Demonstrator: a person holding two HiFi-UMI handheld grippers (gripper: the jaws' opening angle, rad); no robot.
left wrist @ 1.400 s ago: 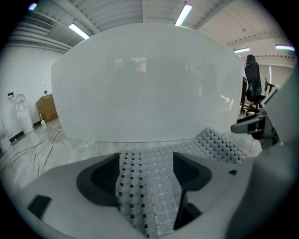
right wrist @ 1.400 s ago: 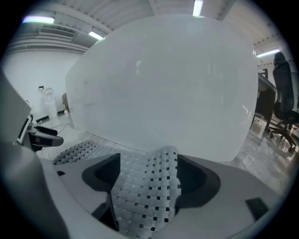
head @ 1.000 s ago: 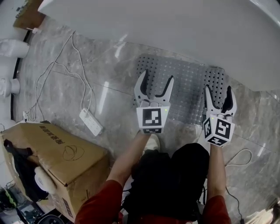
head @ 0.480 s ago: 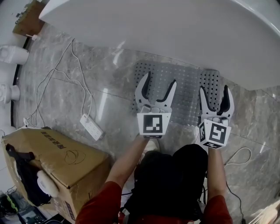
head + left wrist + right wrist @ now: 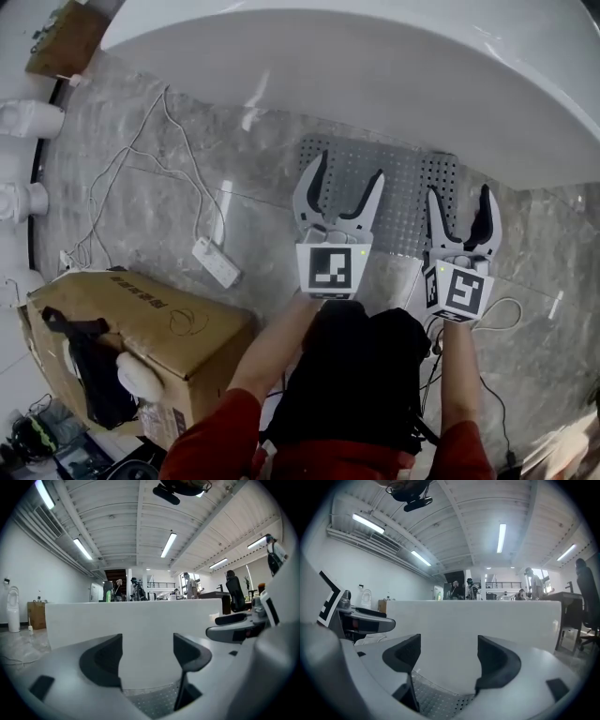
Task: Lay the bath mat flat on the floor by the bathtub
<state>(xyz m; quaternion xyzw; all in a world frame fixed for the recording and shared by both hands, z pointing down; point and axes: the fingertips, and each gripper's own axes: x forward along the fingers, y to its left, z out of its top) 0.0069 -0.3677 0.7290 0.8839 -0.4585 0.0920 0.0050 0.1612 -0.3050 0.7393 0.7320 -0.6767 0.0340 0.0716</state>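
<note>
— Bath mat: where is it found?
— It is spread on the floor, its far edge set against the bathtub at 12 o'clock, presumably to be stepped onto.
— And the grippers?
— The left gripper and right gripper are held above it, the mat lying below and toward 12 o'clock of each; both pairs of jaws are parted, nothing is gripped, so it is judged laid

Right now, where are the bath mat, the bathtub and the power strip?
bath mat (image 5: 403, 197), head view, on its perforated middle.
bathtub (image 5: 375, 66), head view, on its white outer wall.
power strip (image 5: 217, 262), head view, on the middle of its body.
</note>
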